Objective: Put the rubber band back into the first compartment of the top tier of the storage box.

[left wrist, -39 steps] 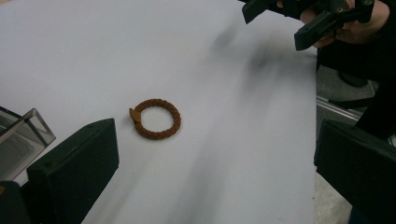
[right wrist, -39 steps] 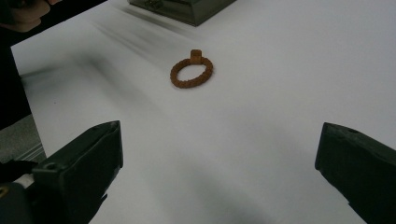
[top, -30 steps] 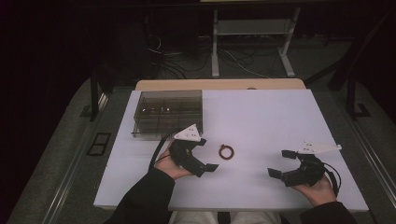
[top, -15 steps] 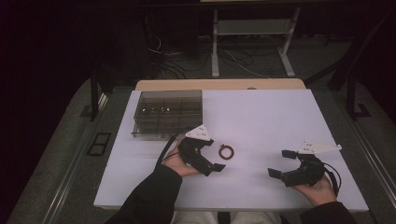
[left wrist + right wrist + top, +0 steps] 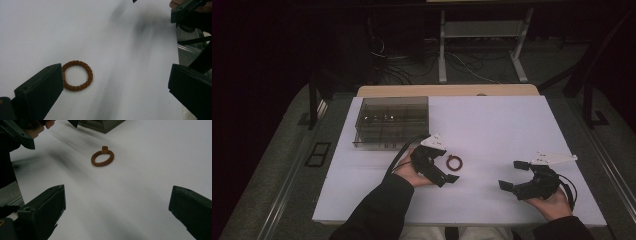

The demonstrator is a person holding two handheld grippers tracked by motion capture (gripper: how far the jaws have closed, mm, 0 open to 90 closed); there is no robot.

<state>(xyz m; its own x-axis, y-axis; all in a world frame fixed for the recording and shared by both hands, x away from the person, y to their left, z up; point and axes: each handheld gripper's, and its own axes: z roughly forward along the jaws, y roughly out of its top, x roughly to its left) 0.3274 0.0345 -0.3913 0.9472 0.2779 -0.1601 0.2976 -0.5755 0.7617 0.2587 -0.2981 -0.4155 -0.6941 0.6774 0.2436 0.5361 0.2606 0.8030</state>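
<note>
A person works at a white table (image 5: 492,130) with a gripper in each hand. The left gripper (image 5: 447,175), just below the middle of the high frame, points its spread jaws at a small brown braided ring (image 5: 454,162) lying flat on the tabletop, right beside its tip. In the left gripper view the ring (image 5: 77,75) sits at lower left, touching or nearly touching the inner face of one jaw, with the other jaw far off at lower right; nothing is clasped yet, and the wide stance looks meant to straddle the ring for a pickup. The right gripper (image 5: 514,175), at lower right of the high frame, rests released and empty, well apart from the ring, apparently waiting. A dark clear box with compartments (image 5: 392,121) stands at upper left, a likely destination.
</note>
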